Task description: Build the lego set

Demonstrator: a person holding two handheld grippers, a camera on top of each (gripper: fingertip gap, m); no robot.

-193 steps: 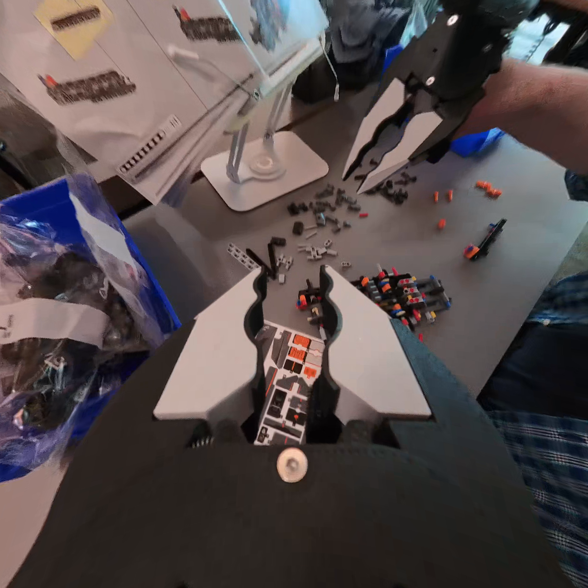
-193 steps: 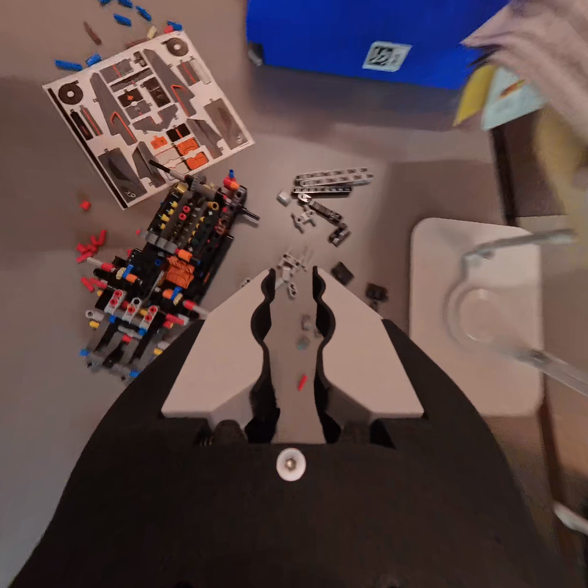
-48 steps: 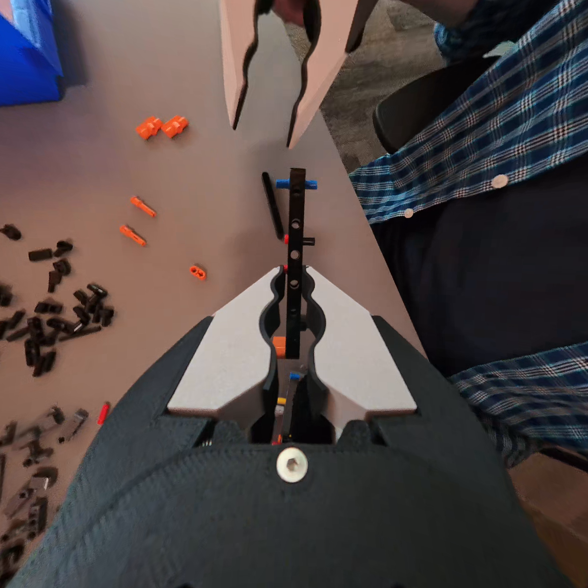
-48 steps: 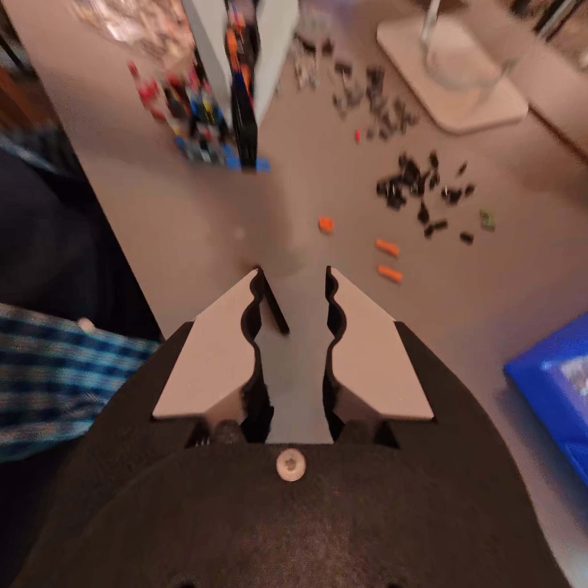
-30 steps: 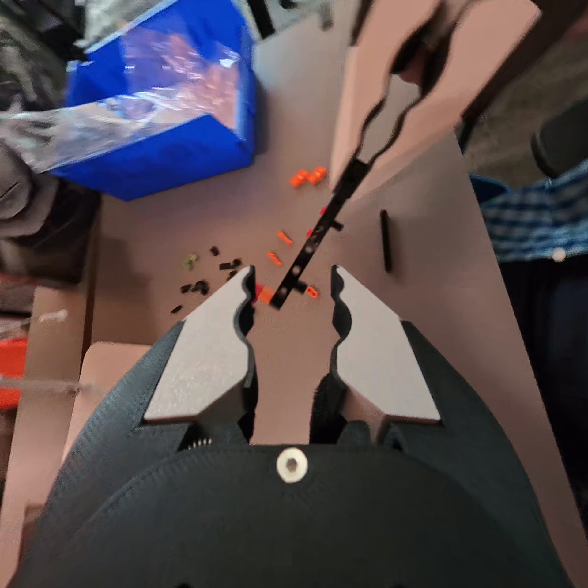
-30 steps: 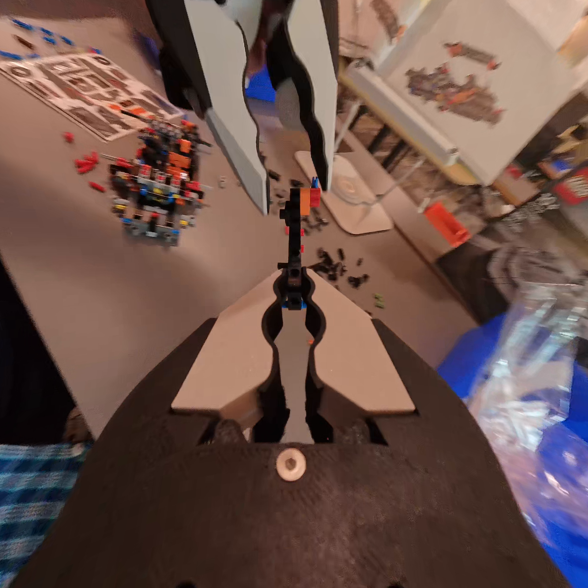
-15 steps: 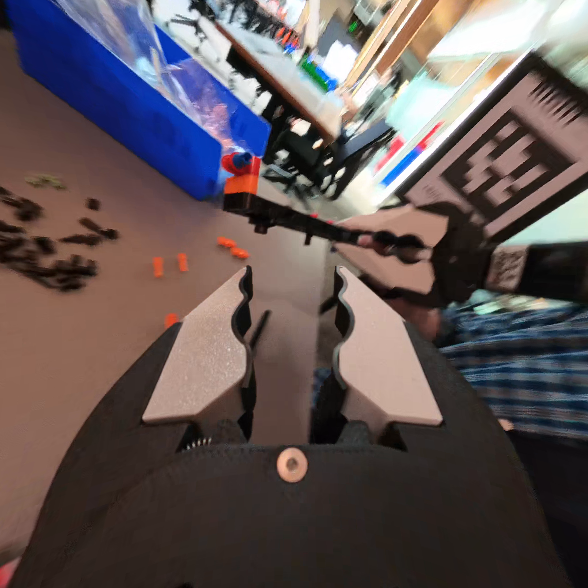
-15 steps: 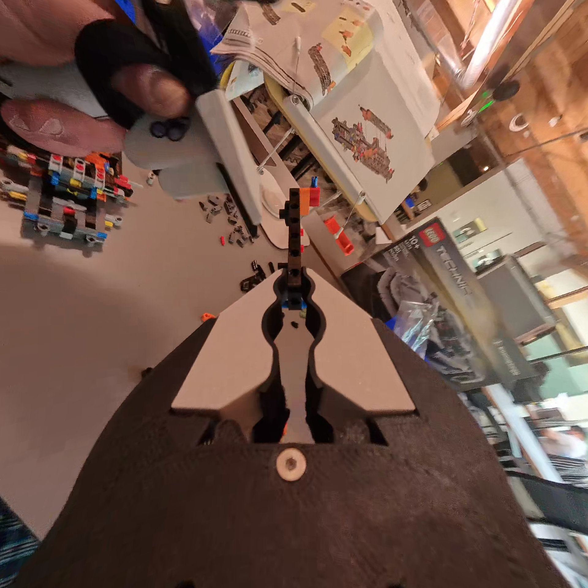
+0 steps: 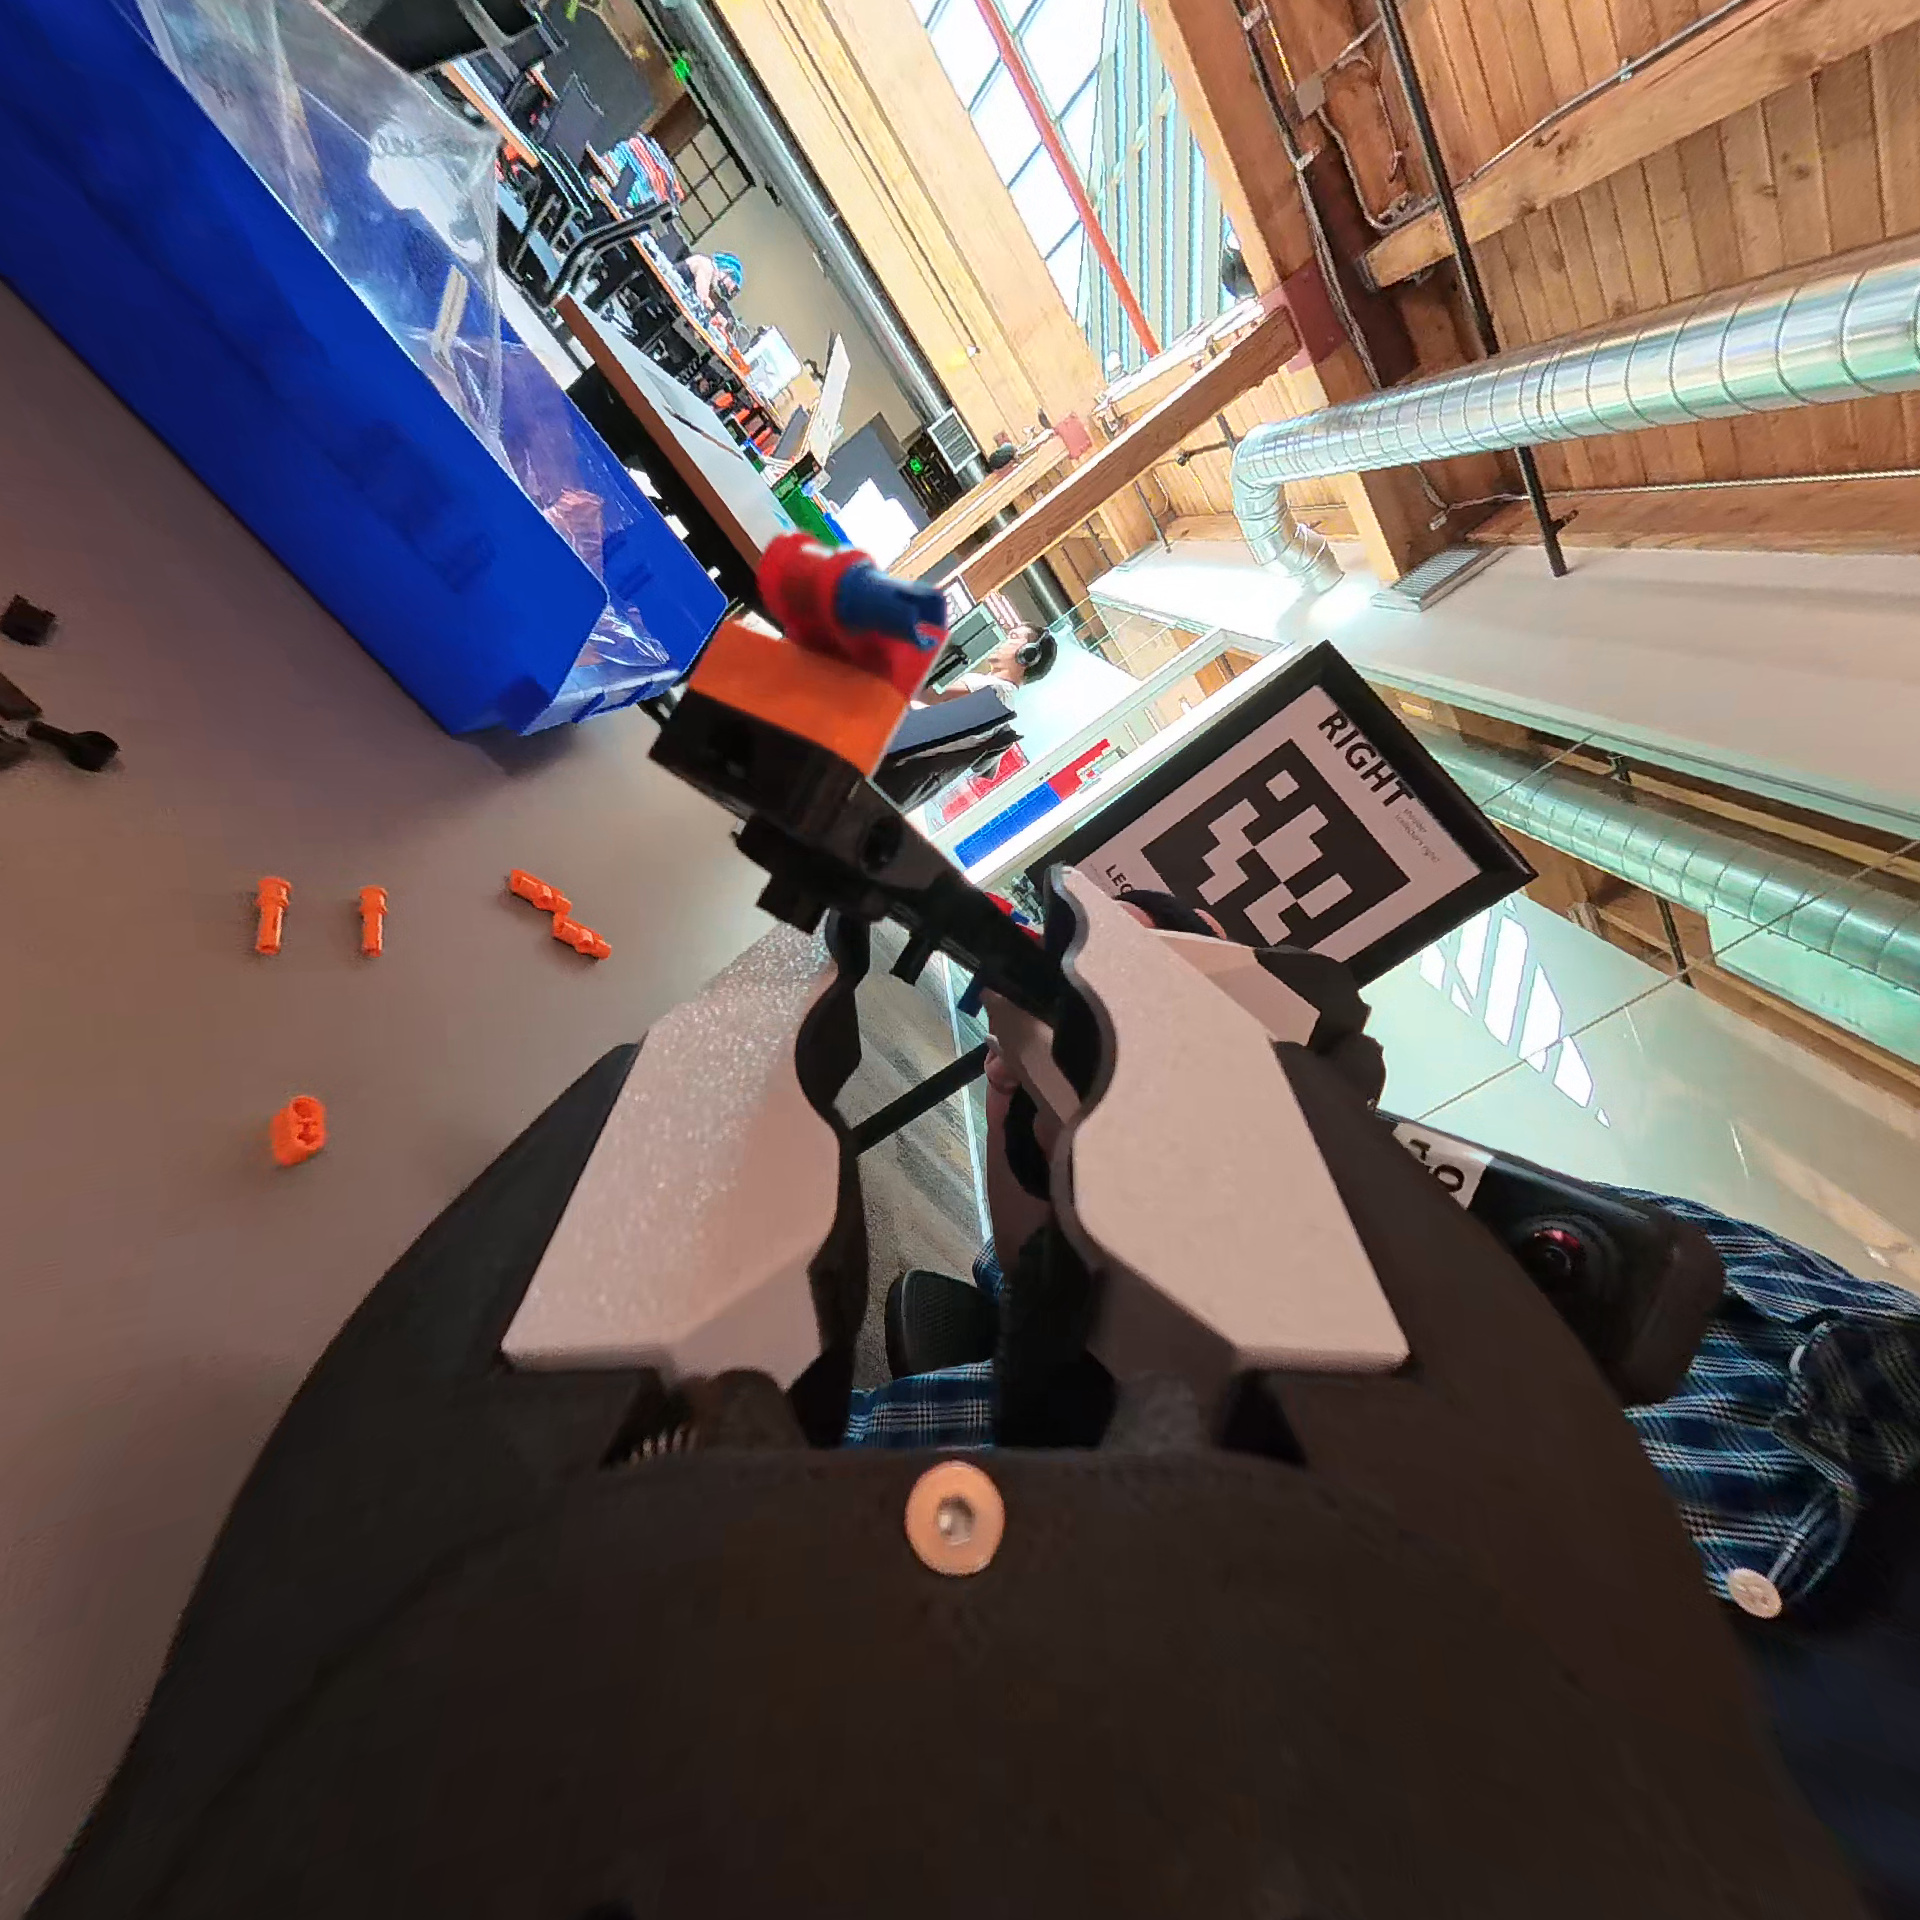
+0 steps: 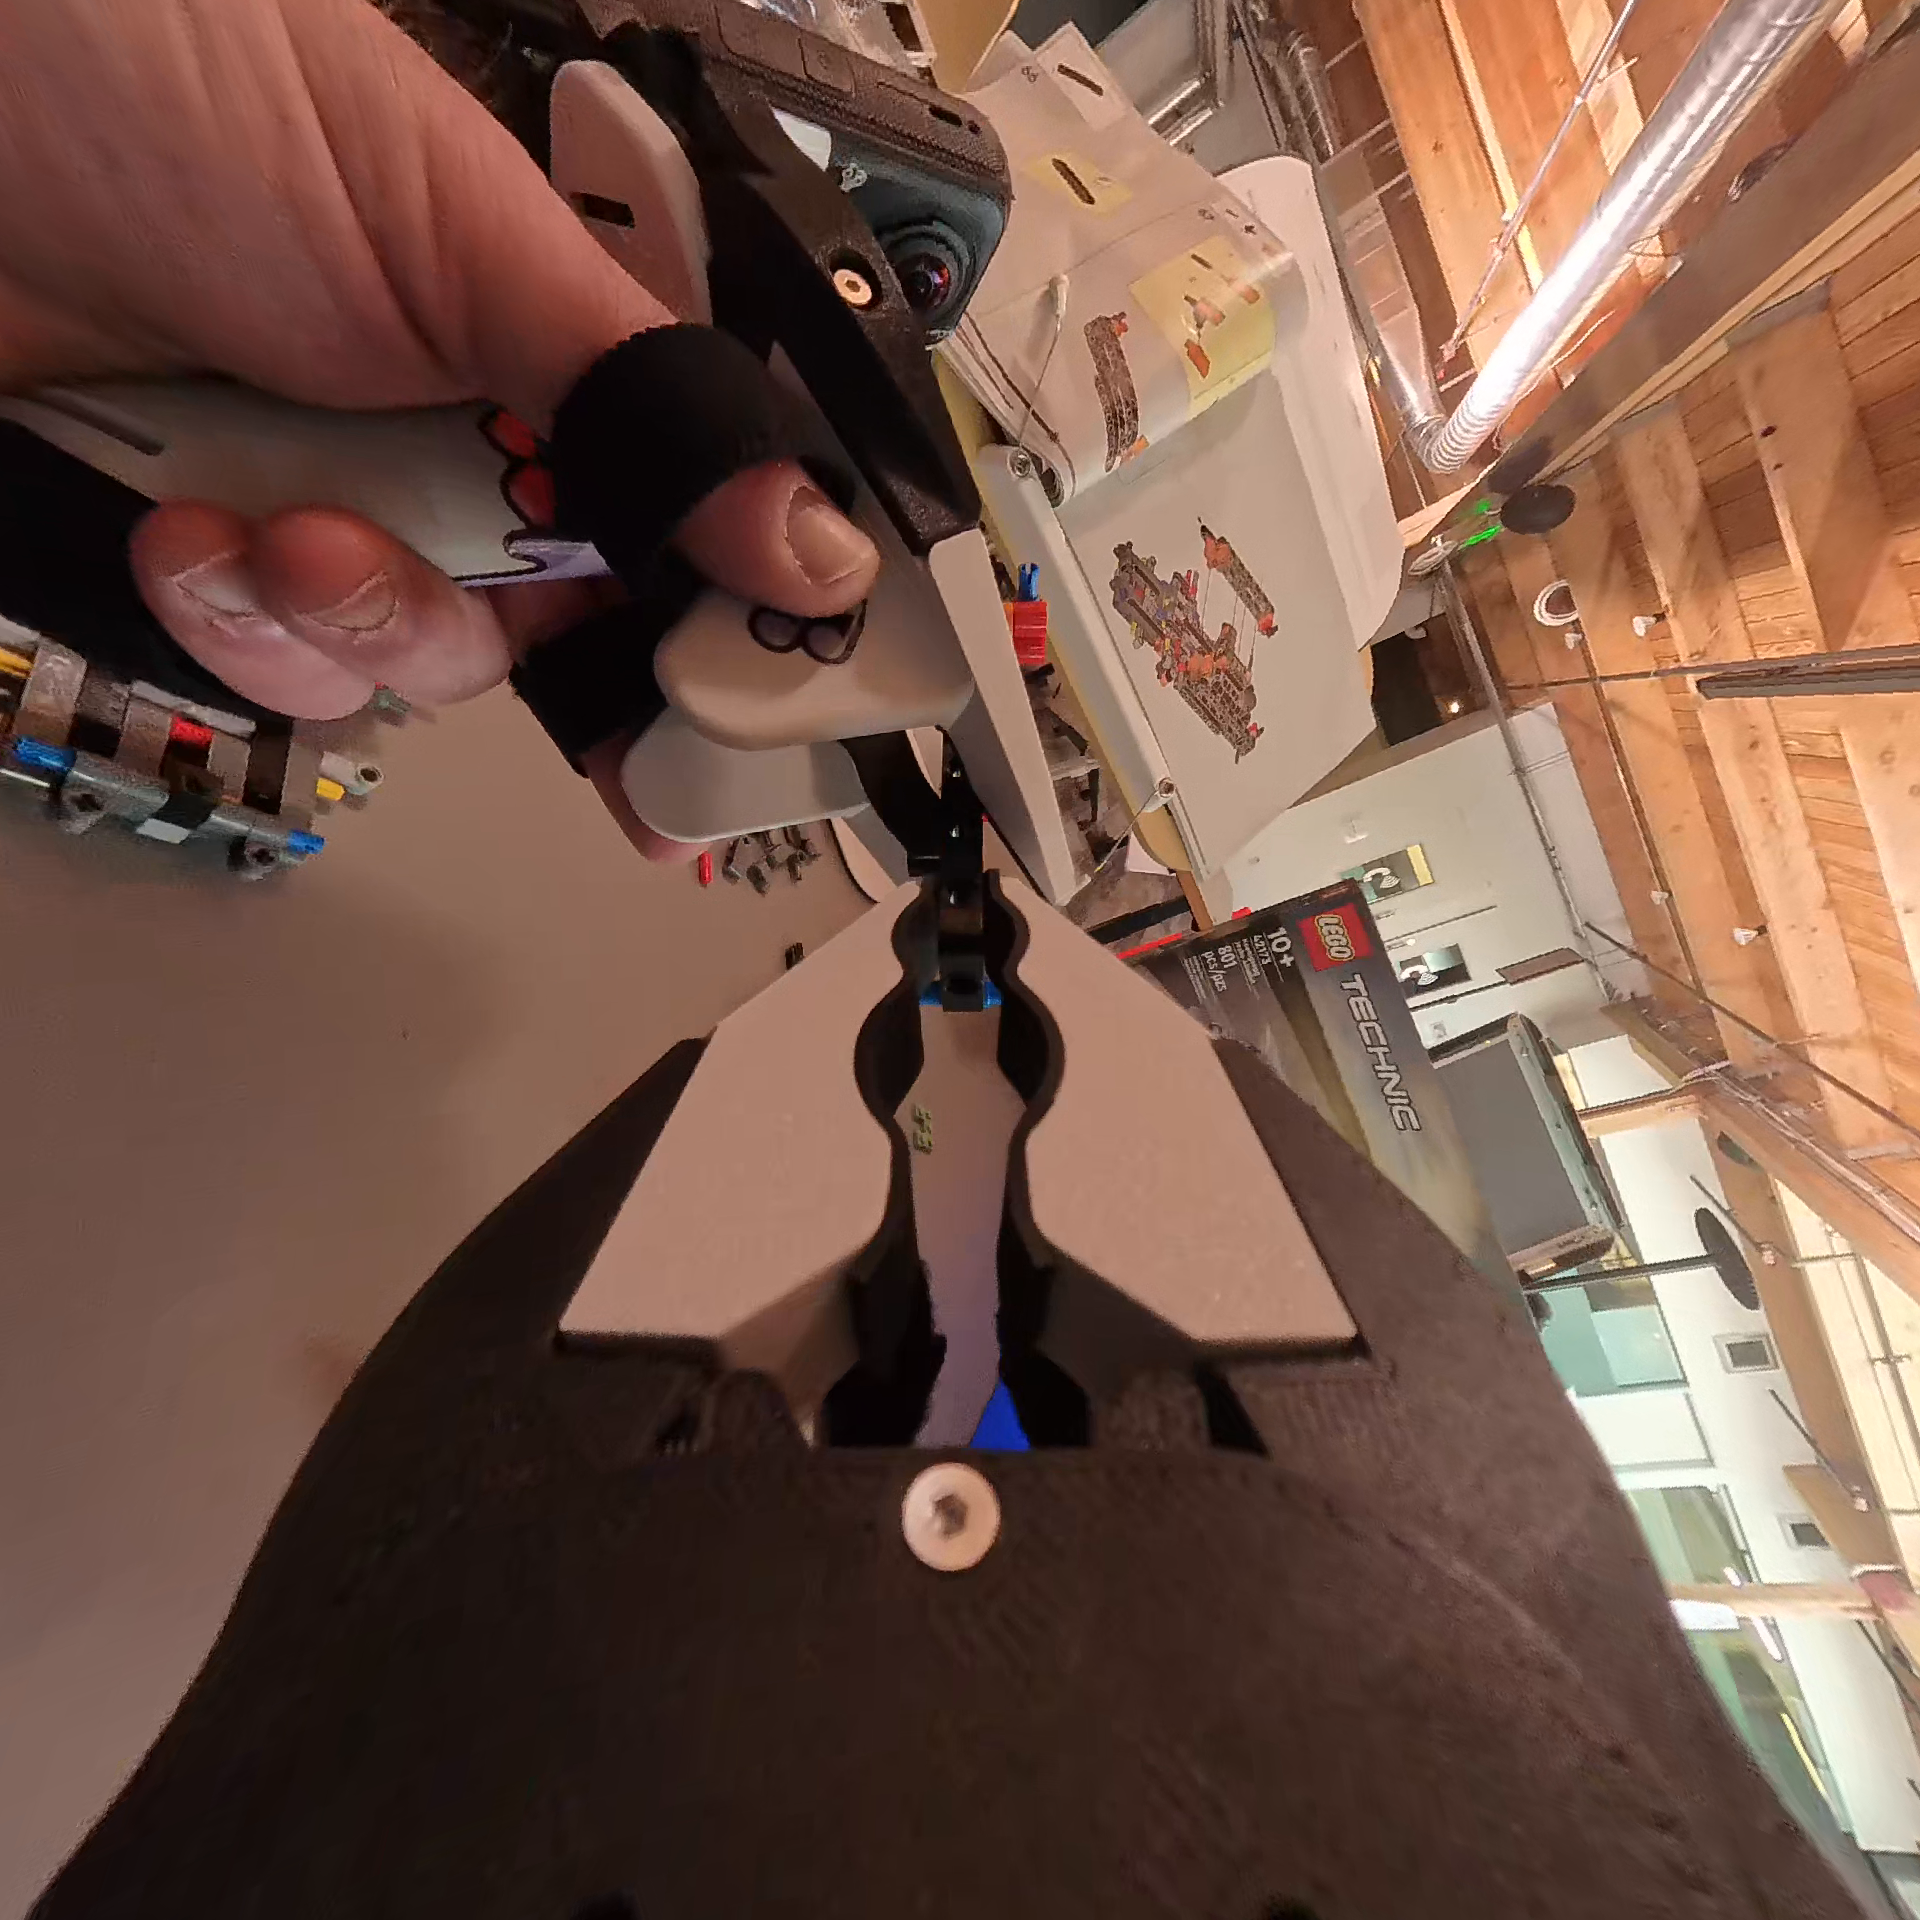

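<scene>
My right gripper is clamped on the near end of a black beam, held in the air above the grey tabletop. The beam's far end carries an orange block topped with red and blue pins. My left gripper sits spread around the beam's middle, not pinching it. Orange pegs lie scattered below, a blue bin stands beyond, and the half-built model rests farther along the tabletop.
</scene>
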